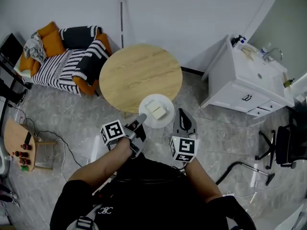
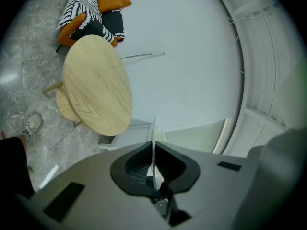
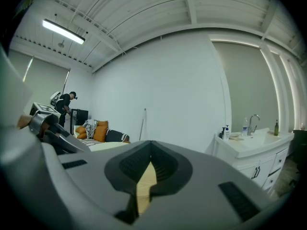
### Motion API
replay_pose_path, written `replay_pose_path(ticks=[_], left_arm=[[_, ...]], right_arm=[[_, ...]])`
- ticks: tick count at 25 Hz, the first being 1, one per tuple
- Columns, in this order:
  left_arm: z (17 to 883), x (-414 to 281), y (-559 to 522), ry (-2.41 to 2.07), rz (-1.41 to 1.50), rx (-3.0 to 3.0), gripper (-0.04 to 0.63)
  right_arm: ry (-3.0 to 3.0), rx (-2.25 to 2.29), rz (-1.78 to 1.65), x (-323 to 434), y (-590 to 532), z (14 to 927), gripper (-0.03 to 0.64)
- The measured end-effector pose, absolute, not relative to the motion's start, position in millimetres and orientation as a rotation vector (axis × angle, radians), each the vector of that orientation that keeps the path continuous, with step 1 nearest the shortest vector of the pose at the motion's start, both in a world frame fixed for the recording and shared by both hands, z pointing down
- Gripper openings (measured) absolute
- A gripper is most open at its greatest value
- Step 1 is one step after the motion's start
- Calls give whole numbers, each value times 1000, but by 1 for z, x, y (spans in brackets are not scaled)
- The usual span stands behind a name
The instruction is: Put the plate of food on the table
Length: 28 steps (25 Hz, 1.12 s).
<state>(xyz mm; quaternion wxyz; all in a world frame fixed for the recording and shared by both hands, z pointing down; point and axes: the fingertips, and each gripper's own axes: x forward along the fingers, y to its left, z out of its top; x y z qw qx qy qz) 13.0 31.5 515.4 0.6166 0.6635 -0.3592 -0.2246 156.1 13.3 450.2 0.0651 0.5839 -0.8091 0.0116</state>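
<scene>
One pair of tongs, the left (image 1: pixel 139 120), clamps the rim of the plate (image 1: pixel 165 121) so its food stays level at the round worktop's (image 1: pixel 139 75) near edge. The right tongs (image 1: pixel 183 115) sit closed and empty just beside it, probably ready to steady it.

In your left gripper view the plate (image 2: pixel 154 143) shows edge-on, a thin white line with its top face hidden. From the head view, your left gripper (image 1: pixel 142 118) covers its near rim, and the food (image 1: pixel 156 110) is too small to name — just pale blocks.
</scene>
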Motion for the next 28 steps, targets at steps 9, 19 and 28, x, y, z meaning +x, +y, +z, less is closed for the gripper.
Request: replay_pose_path(ticks=[9,19,28], left_arm=[[522,1,-4,-826,-514,1505,18],[519,-19,-59,-810,-519,1505,18],[514,-33,-112,-746,-512,1515,18]], right_arm=[[-2417,1772,74,151,-19,463,6],[-2423,1757,82,128,-73,459,6],[-2405,1767,87,108,-123,453,6]])
